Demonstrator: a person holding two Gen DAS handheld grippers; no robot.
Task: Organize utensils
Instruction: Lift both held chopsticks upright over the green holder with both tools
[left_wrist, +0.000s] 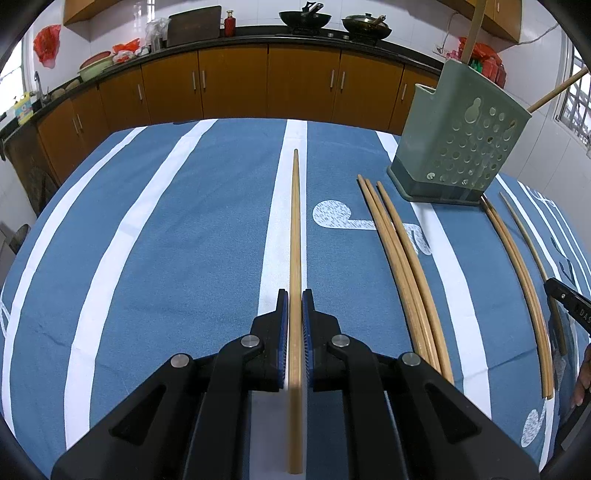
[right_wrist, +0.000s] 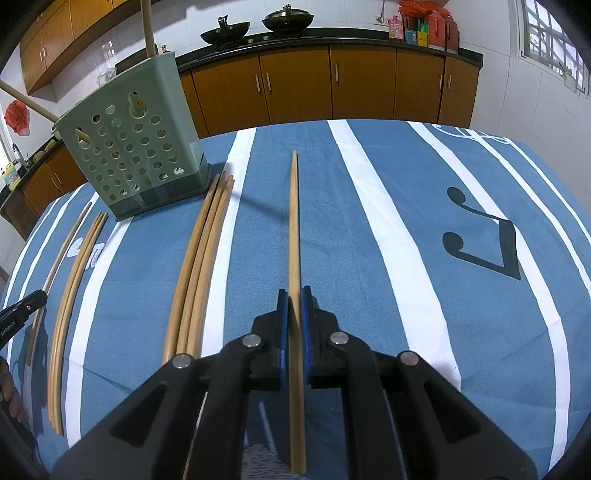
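- L gripper (left_wrist: 294, 295) clamped on a chopstick (left_wrist: 294, 229), left of green holder (left_wrist: 454, 140).
- R gripper (right_wrist: 294, 293) clamped on another chopstick (right_wrist: 293, 221), right of holder.
- Loose chopsticks (left_wrist: 402, 266) lie by holder.

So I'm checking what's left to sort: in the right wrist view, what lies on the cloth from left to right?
Single chopstick → pair → green holder → bundle of three → chopstick held in the right gripper → black music note.
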